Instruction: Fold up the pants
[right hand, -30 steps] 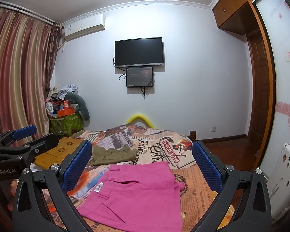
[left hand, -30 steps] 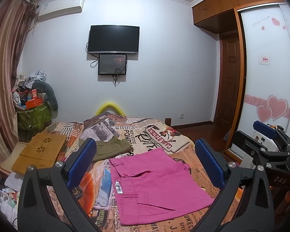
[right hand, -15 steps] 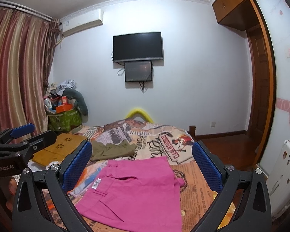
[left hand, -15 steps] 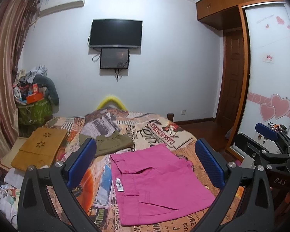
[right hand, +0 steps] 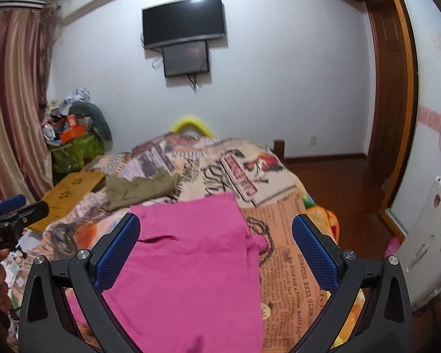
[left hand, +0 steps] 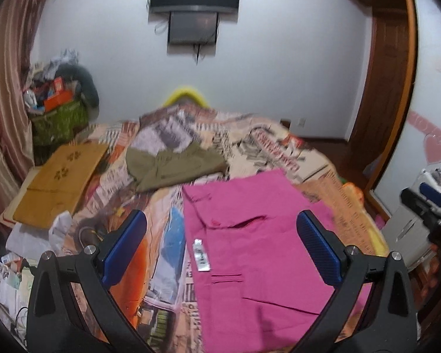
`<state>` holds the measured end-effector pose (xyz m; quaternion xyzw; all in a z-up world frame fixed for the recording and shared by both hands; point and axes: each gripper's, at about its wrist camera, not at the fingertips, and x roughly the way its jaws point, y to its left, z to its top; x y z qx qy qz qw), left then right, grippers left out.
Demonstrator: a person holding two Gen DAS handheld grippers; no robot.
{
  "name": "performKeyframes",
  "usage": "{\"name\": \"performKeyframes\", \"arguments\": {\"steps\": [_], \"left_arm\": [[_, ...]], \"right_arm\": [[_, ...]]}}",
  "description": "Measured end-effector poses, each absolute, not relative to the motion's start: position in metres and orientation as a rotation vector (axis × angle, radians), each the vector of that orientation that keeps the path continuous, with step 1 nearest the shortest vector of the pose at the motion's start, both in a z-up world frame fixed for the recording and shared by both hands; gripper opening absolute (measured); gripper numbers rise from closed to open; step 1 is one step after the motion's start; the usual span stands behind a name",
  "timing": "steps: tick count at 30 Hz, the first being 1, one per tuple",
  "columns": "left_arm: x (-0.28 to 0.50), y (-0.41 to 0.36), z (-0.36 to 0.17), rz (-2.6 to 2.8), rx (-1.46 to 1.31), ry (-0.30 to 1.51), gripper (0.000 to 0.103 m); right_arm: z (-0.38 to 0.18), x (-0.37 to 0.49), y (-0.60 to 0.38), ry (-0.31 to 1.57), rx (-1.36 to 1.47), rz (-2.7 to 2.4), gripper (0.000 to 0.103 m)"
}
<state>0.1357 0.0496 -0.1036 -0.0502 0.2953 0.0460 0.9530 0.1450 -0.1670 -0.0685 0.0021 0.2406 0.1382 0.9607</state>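
Observation:
Pink pants (left hand: pixel 258 235) (right hand: pixel 191 259) lie flat on the patterned bedspread (left hand: pixel 161 235) (right hand: pixel 288 235), waistband with a white label (left hand: pixel 201 254) toward the left. My left gripper (left hand: pixel 220 244) hovers open above the waistband side, nothing between its blue pads. My right gripper (right hand: pixel 216 250) hangs open over the pants' right part, also holding nothing. Each gripper shows at the edge of the other's view: the right gripper (left hand: pixel 432 206), the left gripper (right hand: pixel 11 209).
Folded olive-green pants (left hand: pixel 173 164) (right hand: pixel 141 186) lie farther back on the bed. A wooden lap tray (left hand: pixel 58 176) sits at the bed's left edge, a cluttered green basket (left hand: pixel 58 117) behind it. A wardrobe and door stand at right, a TV (right hand: pixel 183 20) on the far wall.
Both grippers have tilted downward and moved closer to the bed; the pink pants now fill more of each view. Both stay open, and the pants have not moved.

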Motion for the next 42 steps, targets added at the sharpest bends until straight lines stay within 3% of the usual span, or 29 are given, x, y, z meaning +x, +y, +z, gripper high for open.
{"name": "performKeyframes", "arguments": {"steps": [11, 24, 30, 32, 34, 37, 42], "left_arm": [[0.219, 0.093, -0.167, 0.133, -0.132, 0.791, 0.103], [0.260, 0.077, -0.232, 0.030, -0.021, 0.980, 0.103], [0.272, 0.075, -0.247, -0.025, -0.053, 1.029, 0.074], [0.275, 0.074, -0.250, -0.036, -0.054, 1.040, 0.055], [0.279, 0.075, -0.253, -0.060, -0.073, 1.068, 0.041], [0.282, 0.078, -0.258, -0.080, -0.101, 1.090, 0.040], [0.282, 0.083, -0.260, -0.098, -0.146, 1.112, 0.039]], "right_arm": [[-0.104, 0.211, -0.194, 0.654, -0.034, 0.234, 0.103], [-0.179, 0.258, -0.197, 0.911, -0.025, 0.278, 0.101], [-0.196, 0.269, -0.196, 0.964, 0.014, 0.338, 0.086], [-0.200, 0.272, -0.194, 0.975, 0.014, 0.361, 0.073], [-0.203, 0.276, -0.191, 0.988, 0.021, 0.394, 0.062], [-0.207, 0.279, -0.187, 1.000, 0.024, 0.425, 0.061], [-0.217, 0.288, -0.184, 1.038, 0.023, 0.458, 0.049]]}}
